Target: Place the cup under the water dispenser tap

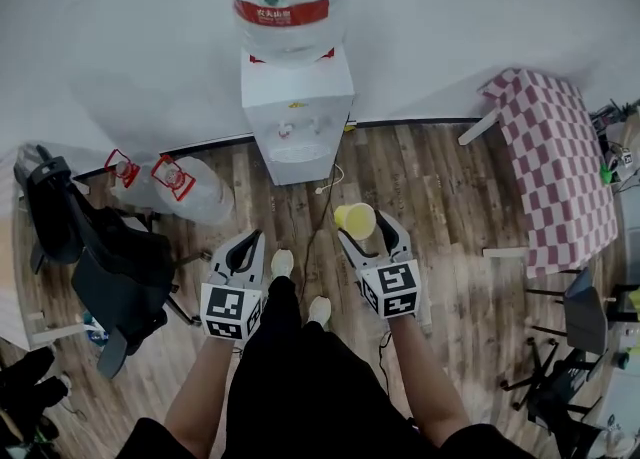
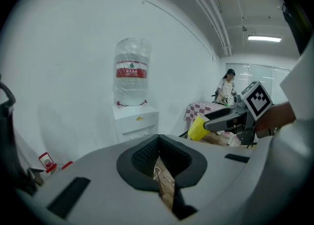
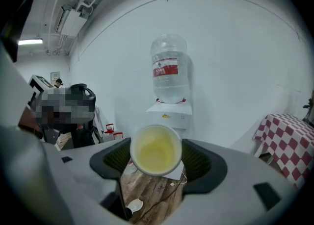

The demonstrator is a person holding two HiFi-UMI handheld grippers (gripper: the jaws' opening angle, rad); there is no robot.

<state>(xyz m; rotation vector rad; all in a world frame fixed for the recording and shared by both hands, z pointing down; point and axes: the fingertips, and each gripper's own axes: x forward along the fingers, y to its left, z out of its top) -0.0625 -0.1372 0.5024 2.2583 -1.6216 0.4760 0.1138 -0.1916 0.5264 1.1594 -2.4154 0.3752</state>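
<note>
My right gripper (image 1: 366,224) is shut on a yellow cup (image 1: 355,219), held in the air well short of the white water dispenser (image 1: 297,113) against the far wall. In the right gripper view the cup (image 3: 155,150) faces me mouth-on between the black pads, and the dispenser (image 3: 169,116) with its big bottle (image 3: 169,69) stands straight ahead beyond it. My left gripper (image 1: 243,247) hangs to the left with its jaws shut and nothing between them. From the left gripper view, the cup (image 2: 197,128) shows at the right and the dispenser (image 2: 133,119) ahead.
Spare water bottles (image 1: 170,185) lie on the wooden floor left of the dispenser. A black office chair (image 1: 95,262) stands at the left. A table with a red checked cloth (image 1: 556,163) is at the right, a chair (image 1: 582,309) below it. A cable (image 1: 322,209) runs across the floor.
</note>
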